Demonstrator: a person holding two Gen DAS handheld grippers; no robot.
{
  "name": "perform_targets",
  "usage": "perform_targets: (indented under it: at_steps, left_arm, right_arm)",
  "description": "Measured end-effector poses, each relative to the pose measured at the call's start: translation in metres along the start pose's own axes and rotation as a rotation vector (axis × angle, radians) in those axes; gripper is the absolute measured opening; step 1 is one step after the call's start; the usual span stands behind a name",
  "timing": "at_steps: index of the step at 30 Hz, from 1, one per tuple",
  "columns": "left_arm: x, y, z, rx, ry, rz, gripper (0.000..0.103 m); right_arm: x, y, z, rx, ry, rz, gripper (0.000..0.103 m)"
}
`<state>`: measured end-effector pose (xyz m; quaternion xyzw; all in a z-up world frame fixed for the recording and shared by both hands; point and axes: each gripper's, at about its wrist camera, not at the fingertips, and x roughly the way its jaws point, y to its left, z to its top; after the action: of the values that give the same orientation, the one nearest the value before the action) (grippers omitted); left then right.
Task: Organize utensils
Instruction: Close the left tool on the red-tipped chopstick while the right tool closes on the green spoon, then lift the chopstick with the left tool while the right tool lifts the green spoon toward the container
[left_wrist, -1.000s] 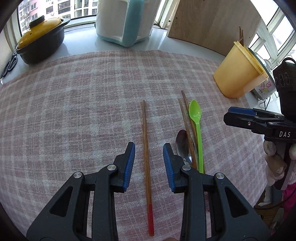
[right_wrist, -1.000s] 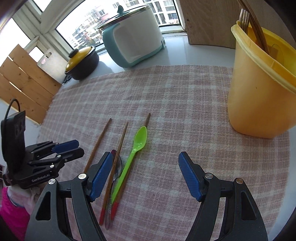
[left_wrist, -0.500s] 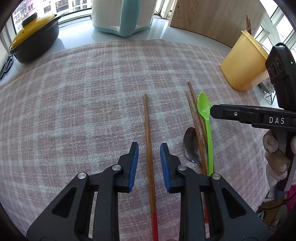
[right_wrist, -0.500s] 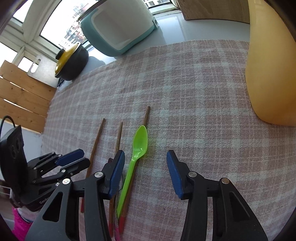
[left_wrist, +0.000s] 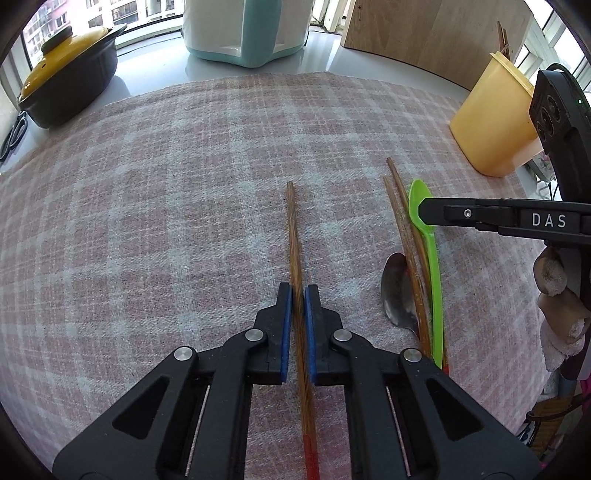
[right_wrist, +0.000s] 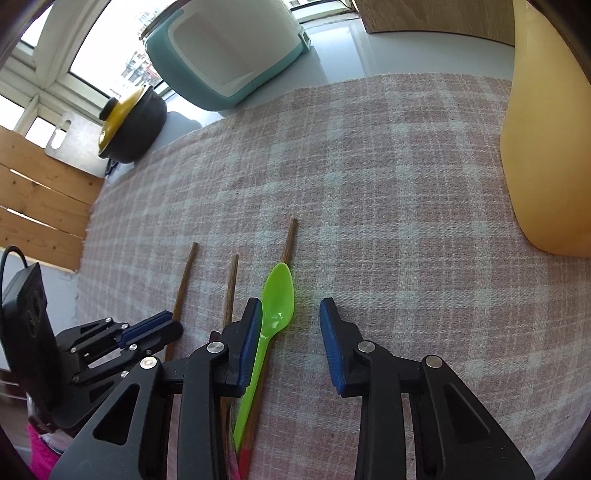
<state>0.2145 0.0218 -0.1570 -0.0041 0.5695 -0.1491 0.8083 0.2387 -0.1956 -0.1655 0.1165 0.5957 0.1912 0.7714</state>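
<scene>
- Chopstick (left_wrist: 295, 258), the lone one, lies on the plaid cloth (left_wrist: 166, 203) well left of the yellow holder (left_wrist: 491, 122); the left tool (left_wrist: 298, 291) has its blue pads together on it, clamped partway along its length.
- Further toward the yellow holder, a bundle lies side by side: a metal spoon (left_wrist: 397, 295), two more chopsticks (left_wrist: 406, 236) and a green spoon (right_wrist: 277, 299).
- Right tool (right_wrist: 291, 317) straddles the green spoon, its jaws closing; the inner pad is just beside the spoon, the outer one apart, so nothing is gripped yet.
- Step in hand appears to be the pickup: one utensil per tool. Next, each likely needs a lift clear of the cloth and a carry to the yellow holder, tip down.
- Tabletop is grey under the cloth; beyond it stand a dark pot (left_wrist: 66, 88) with a yellow lid, a teal appliance (left_wrist: 247, 29), a wooden board (left_wrist: 424, 40) and bright windows.
</scene>
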Motion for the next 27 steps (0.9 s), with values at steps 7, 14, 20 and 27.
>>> perform_targets:
  at_steps: [7,14,20,27]
  left_arm:
    - [-0.002,0.001,-0.005,-0.029,-0.018,-0.008,0.004]
    - [-0.012,0.003,-0.010,-0.056,-0.039,-0.039,0.004]
    - [-0.026,0.004,-0.011,-0.082,-0.076,-0.070,0.004]
    - [-0.051,0.003,-0.011,-0.098,-0.135,-0.108,0.004]
  right_arm:
    - [0.001,0.006,0.001,-0.012,-0.009,0.010,0.004]
    - [-0.013,0.011,-0.003,-0.033,-0.049,0.020,0.002]
    - [-0.032,0.012,-0.007,-0.050,-0.086,0.019,0.001]
    - [-0.064,0.015,-0.011,-0.081,-0.149,0.010,0.001]
